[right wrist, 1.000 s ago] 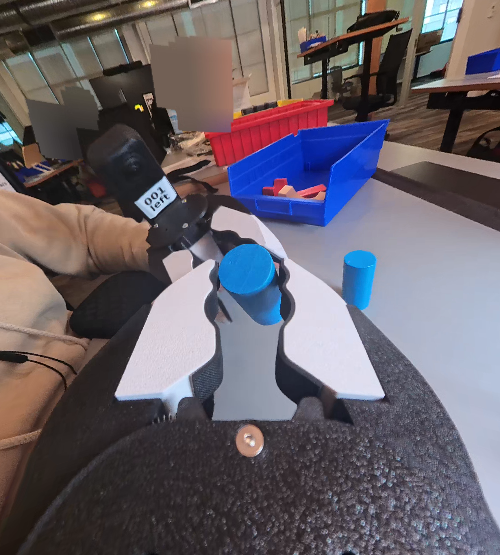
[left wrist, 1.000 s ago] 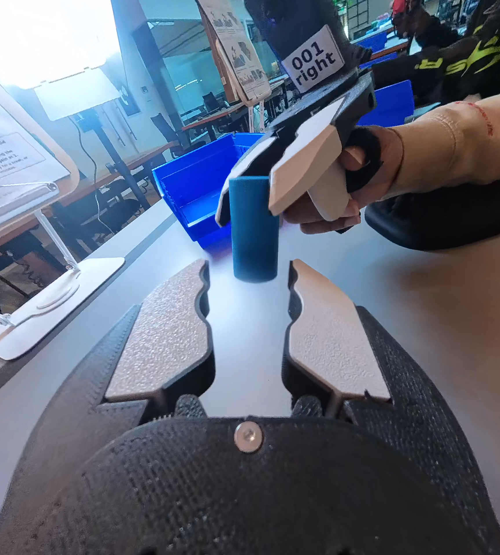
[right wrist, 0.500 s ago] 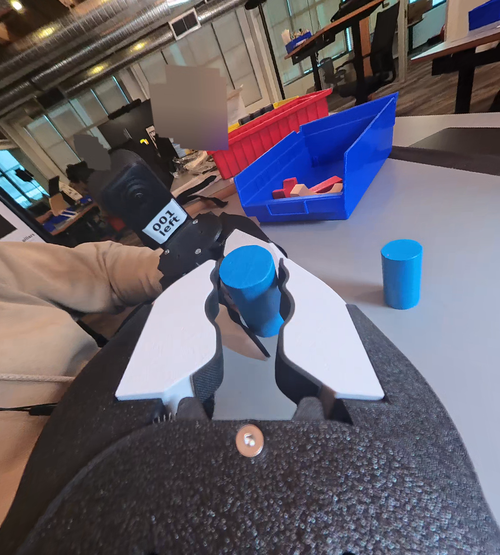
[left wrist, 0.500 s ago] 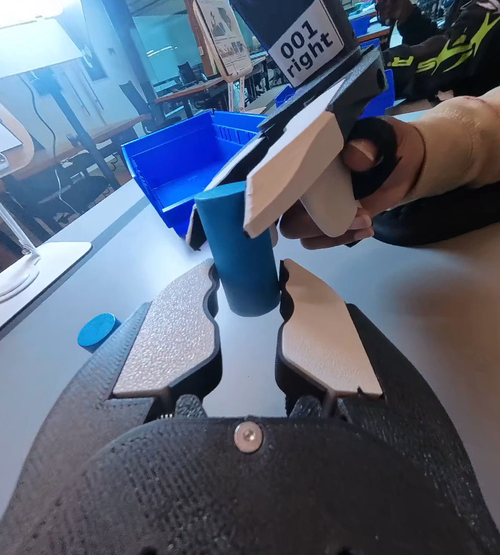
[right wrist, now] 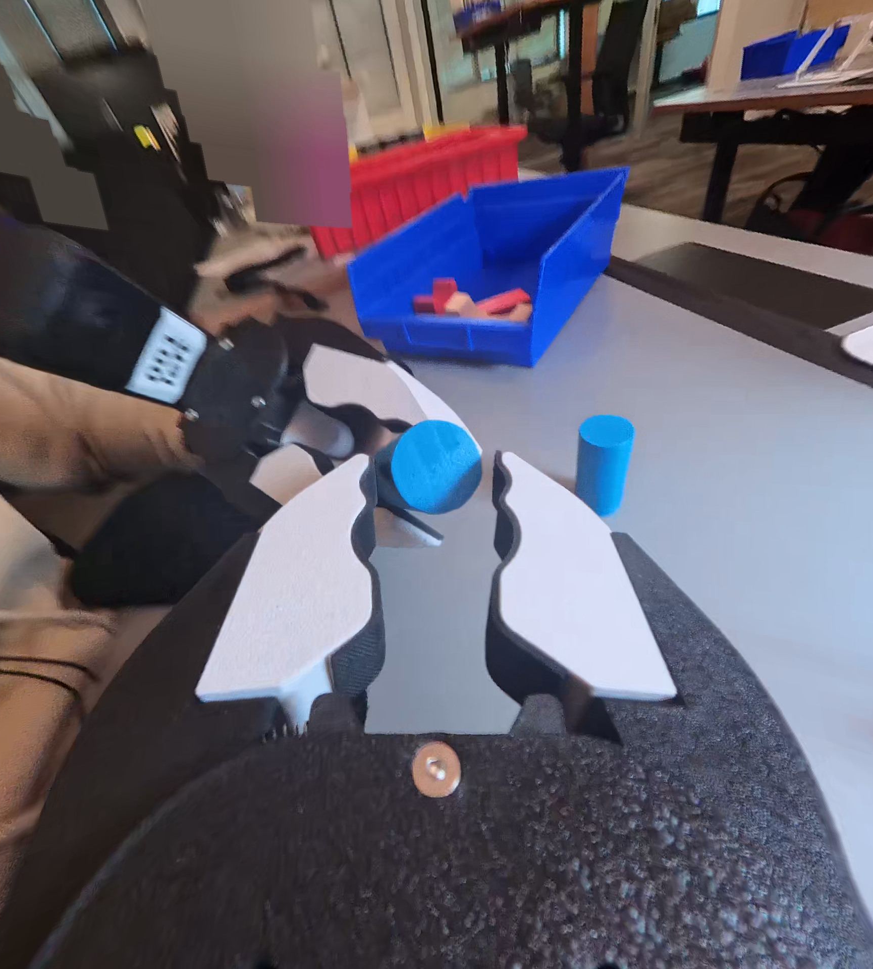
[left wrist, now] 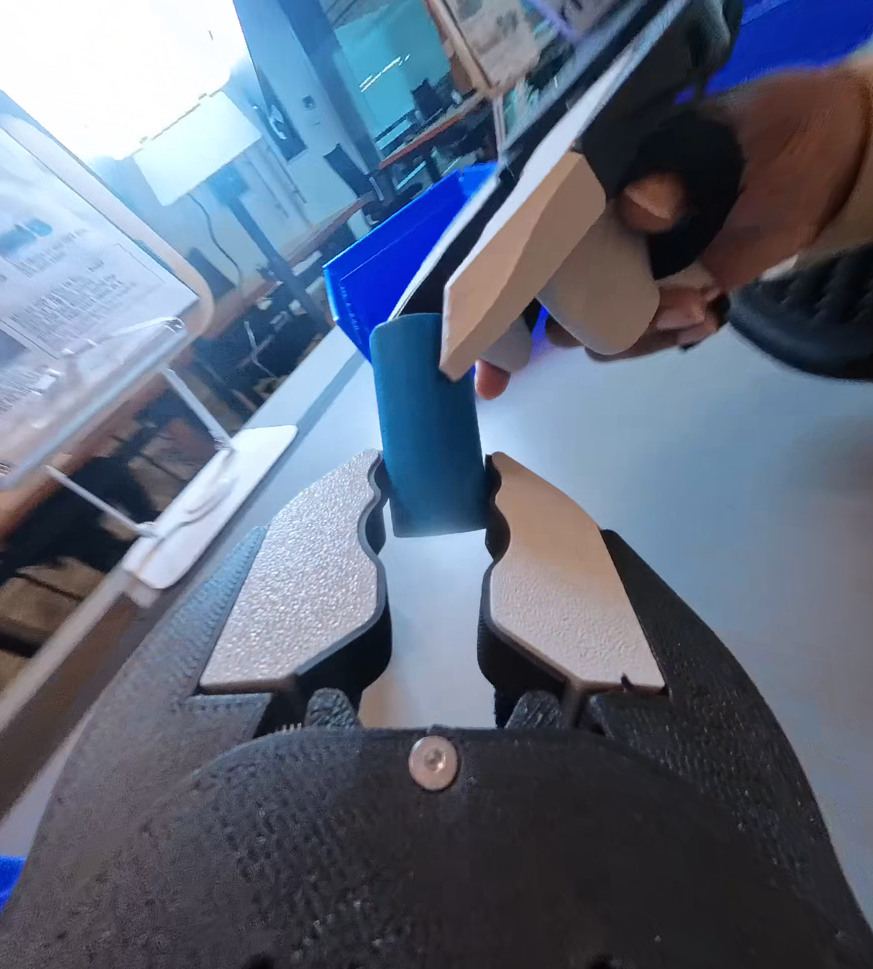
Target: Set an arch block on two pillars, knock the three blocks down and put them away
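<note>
my left gripper [left wrist: 434, 490] was clenched on the lower part of a blue cylinder block [left wrist: 426, 424], fingertips pressed against both its sides, the block tilted slightly. my right gripper [right wrist: 432, 485] was released: there was a gap between its right finger [right wrist: 555, 566] and the block's round end, though in the left wrist view its near fingertip seemed to touch the block's upper side; contact uncertain. a second blue cylinder [right wrist: 604, 461] stood upright on the grey table [right wrist: 738, 498], just to the right of my right gripper and apart from it. farther back sat a blue bin [right wrist: 570, 283] holding red and tan blocks [right wrist: 476, 307]. no arch block could be made out among them.
</note>
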`<state>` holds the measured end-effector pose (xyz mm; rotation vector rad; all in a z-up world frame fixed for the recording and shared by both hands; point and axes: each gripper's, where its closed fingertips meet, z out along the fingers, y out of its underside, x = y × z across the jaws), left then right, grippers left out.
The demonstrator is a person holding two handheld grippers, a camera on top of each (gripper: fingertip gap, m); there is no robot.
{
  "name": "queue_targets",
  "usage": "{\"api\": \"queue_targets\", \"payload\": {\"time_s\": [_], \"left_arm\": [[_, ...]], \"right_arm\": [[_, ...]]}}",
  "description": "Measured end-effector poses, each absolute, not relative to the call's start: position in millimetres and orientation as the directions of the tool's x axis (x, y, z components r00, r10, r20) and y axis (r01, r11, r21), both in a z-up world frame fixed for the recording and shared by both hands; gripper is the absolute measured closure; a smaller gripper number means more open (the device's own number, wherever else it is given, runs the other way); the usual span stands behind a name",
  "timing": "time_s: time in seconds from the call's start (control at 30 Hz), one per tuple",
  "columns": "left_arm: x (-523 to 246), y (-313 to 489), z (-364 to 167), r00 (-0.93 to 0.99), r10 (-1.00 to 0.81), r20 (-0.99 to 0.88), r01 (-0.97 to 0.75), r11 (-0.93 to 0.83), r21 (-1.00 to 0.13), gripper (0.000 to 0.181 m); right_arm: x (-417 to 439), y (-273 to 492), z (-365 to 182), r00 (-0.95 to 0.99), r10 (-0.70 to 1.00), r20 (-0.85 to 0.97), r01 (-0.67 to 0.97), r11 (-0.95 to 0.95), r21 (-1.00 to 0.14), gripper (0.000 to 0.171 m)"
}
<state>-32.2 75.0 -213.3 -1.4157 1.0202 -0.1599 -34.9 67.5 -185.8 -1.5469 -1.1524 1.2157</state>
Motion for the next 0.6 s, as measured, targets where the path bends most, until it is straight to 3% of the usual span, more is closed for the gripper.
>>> {"api": "queue_targets", "payload": {"time_s": [0.17, 0.5, 0.6], "left_arm": [[-32.2, 78.1, -222.4, 0.535, -0.543, -0.648, -0.617, 0.272, -0.738, 0.146], [-28.3, 76.0, -220.4, 0.574, -0.638, -0.513, -0.495, 0.228, -0.838, 0.147], [-30.5, 79.3, -235.7, 0.572, -0.694, -0.437, -0.493, 0.135, -0.86, 0.149]], "right_arm": [[-37.0, 65.3, -198.0, 0.168, 0.984, -0.058, 0.281, -0.104, -0.954, 0.132], [-31.4, 64.4, -191.8, 0.111, 0.977, -0.182, 0.258, -0.205, -0.944, 0.136], [-21.2, 78.9, -181.2, 0.164, 0.971, -0.174, 0.225, -0.208, -0.952, 0.137]]}}
